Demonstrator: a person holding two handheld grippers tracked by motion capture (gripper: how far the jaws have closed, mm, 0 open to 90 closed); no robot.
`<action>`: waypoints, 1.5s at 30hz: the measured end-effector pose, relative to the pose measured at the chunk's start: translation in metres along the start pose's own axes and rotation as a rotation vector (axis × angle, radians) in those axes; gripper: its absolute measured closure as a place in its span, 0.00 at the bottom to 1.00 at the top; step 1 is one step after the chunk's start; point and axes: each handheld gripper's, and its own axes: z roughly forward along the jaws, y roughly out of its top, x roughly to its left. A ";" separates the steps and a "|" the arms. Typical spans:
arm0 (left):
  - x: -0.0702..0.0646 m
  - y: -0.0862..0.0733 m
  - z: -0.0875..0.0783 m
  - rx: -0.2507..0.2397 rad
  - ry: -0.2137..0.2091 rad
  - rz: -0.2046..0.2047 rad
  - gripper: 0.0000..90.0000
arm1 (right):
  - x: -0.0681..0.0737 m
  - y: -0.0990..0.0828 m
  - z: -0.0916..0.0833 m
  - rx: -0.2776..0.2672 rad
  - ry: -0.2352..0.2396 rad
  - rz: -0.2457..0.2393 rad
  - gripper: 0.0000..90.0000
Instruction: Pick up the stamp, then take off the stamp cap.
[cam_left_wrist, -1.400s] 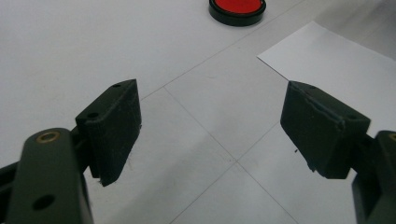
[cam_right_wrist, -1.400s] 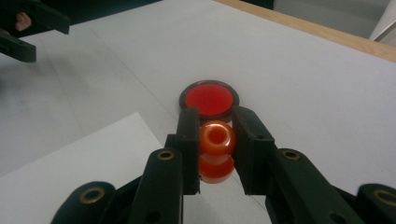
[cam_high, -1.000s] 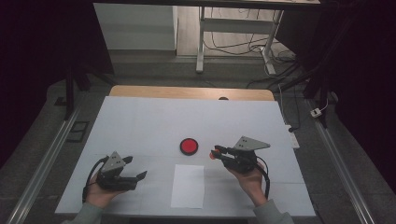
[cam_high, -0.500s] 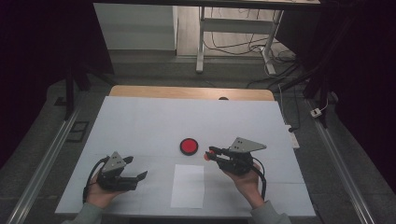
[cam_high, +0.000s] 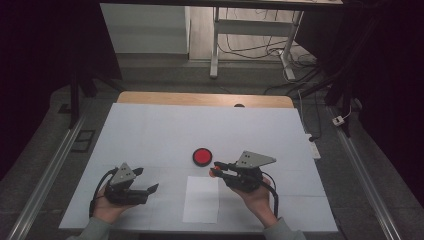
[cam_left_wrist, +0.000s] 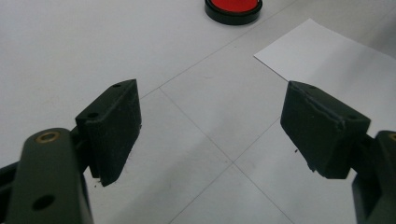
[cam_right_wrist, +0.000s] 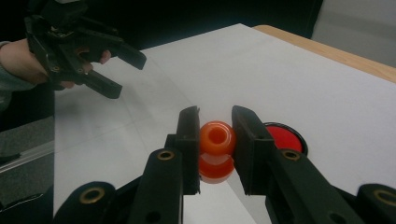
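Two hand-held grippers work over the white surface (cam_high: 150, 130): the right hand-held gripper (cam_right_wrist: 215, 140), lower centre of its own view, is clamped on an orange stamp (cam_right_wrist: 216, 151), carried just above the white paper (cam_high: 201, 198) beside the red ink pad (cam_high: 202, 156). The left hand-held gripper (cam_high: 147, 182), lower left of the high view, rests with jaws apart, holding nothing. The stamp's long axis looks roughly upright, holed top toward the camera, base down. Pinched on rounded sides, it could likely twist or slip, smearing or missing the paper.
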 end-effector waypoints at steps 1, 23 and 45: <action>0.000 0.000 0.000 0.000 -0.001 0.000 0.23 | 0.001 0.000 0.001 0.002 0.004 0.001 0.80; 0.000 0.000 0.001 0.000 -0.004 0.002 0.23 | 0.009 0.000 0.007 0.000 0.021 -0.012 0.80; -0.002 0.010 0.009 -0.008 -0.025 0.017 0.23 | 0.001 -0.002 0.007 -0.006 0.017 0.004 0.80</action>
